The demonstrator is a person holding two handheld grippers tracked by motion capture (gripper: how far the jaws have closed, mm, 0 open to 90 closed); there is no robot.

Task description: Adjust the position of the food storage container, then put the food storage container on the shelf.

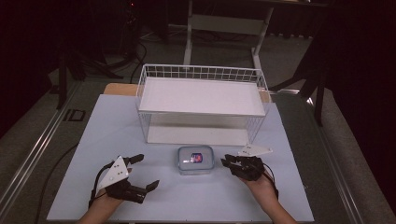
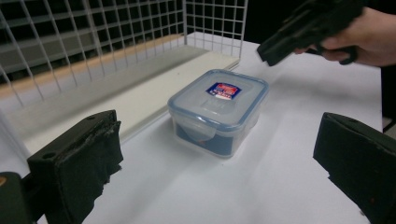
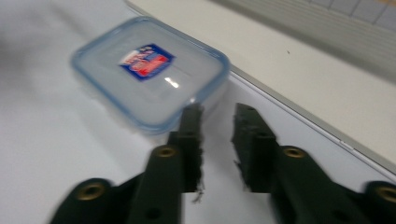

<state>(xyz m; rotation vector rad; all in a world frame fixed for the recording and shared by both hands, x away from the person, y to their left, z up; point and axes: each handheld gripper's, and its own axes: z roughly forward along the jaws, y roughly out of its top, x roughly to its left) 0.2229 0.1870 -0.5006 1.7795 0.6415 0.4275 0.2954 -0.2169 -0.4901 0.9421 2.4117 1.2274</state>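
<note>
The right gripper [image 1: 227, 163], jaws parted by a narrow gap with nothing between them, hovers just beside the right edge of a clear lidded container [image 1: 195, 159], not touching it. The left gripper [image 1: 145, 171] rests well to the container's left, its jaws spread wide and empty. The container, bearing a red-and-blue label, sits on the white table [image 1: 93, 140], near its front and just before a white wire basket [image 1: 201, 100].

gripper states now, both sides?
Left gripper: open wide, holding nothing, aimed at the lidded plastic box.
Right gripper: open by a narrow gap, nothing between the jaws, right beside the box.
</note>
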